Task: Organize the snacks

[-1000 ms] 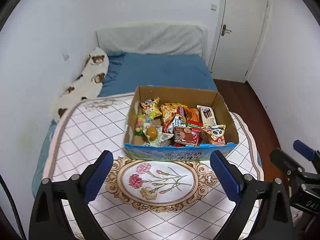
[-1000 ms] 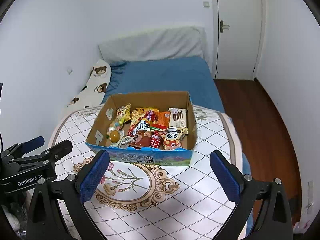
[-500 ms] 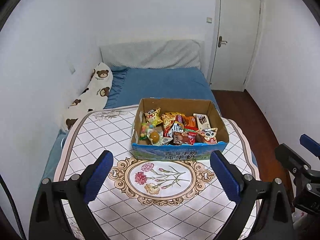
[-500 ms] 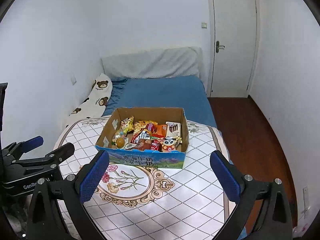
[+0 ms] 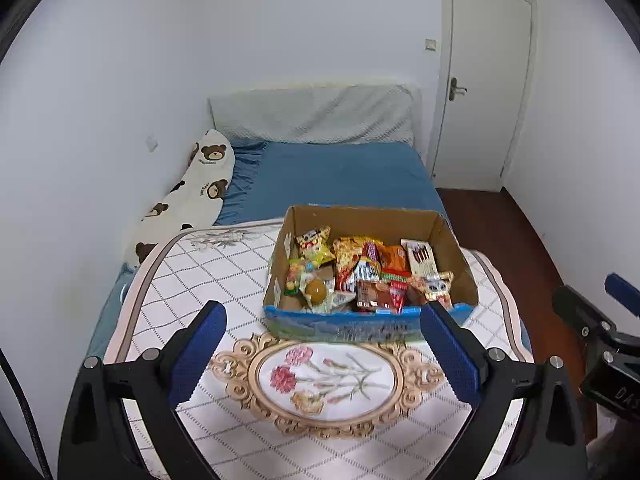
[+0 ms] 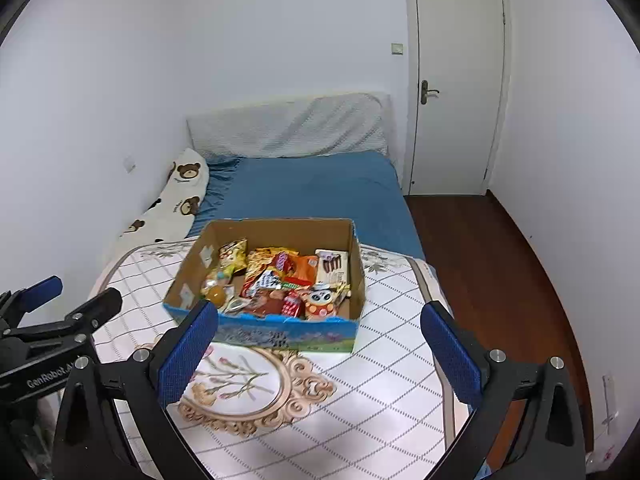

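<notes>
A cardboard box [image 5: 372,222] with a blue printed front stands on a white quilted mat with a floral medallion [image 5: 324,376]. It is full of snack packets [image 5: 372,272], among them a yellow bag, an orange bag, a chocolate-stick box and a round golden sweet. The same box [image 6: 280,232] shows in the right wrist view. My left gripper [image 5: 326,354] is open and empty, held back from the box's front. My right gripper [image 6: 320,354] is open and empty, also short of the box. Each gripper shows at the edge of the other's view.
The mat lies on a bed with a blue sheet [image 5: 336,176], a grey headboard cushion [image 5: 312,116] and a bear-print pillow [image 5: 192,192] along the left wall. A white door [image 6: 456,92] and brown wood floor [image 6: 492,260] are on the right.
Both grippers pulled back and up from the box, which looked smaller half a second ago; now they have come slightly nearer again. Jaws stayed open.
</notes>
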A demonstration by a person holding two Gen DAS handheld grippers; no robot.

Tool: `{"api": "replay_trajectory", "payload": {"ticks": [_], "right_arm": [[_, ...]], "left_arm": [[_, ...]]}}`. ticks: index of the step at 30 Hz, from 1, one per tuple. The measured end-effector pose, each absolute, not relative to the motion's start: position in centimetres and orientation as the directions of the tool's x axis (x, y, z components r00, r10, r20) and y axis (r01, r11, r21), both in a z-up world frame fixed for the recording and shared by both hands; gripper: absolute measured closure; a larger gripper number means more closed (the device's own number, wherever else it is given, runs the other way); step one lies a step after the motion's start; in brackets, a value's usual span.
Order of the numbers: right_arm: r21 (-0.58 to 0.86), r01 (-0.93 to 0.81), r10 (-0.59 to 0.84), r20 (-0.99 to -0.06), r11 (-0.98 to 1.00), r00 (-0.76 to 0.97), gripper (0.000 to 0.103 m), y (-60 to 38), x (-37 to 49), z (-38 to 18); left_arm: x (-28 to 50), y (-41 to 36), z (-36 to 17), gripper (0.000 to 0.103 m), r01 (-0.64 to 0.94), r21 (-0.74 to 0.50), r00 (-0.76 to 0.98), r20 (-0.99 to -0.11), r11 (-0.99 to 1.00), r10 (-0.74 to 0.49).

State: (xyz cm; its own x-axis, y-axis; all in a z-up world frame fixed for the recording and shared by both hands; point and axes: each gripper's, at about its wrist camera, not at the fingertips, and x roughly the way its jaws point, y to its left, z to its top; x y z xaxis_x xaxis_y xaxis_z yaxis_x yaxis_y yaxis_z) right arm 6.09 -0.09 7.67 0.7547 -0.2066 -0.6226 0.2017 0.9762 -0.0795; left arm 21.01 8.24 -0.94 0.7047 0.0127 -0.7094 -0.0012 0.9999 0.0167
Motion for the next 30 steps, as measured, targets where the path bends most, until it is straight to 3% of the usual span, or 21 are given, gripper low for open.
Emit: {"api": "replay_trajectory", "payload": {"ticks": [14, 30], "right_arm": [[-0.081, 0.248, -0.239, -0.654, 0.965, 0.717, 0.000, -2.3, 11.5, 4.2], [-0.107, 0.264, -0.266, -0.673, 0.958, 0.690, 0.000, -2.5, 12.2, 2.9]], "left_arm": [[25.8, 7.8, -4.2, 0.004, -0.009, 0.037, 0.667, -0.745, 0.999, 0.034], [26.8, 7.4, -5.5, 0.001, 0.000, 0.044, 0.644, -0.765, 0.999, 0.034]]}}
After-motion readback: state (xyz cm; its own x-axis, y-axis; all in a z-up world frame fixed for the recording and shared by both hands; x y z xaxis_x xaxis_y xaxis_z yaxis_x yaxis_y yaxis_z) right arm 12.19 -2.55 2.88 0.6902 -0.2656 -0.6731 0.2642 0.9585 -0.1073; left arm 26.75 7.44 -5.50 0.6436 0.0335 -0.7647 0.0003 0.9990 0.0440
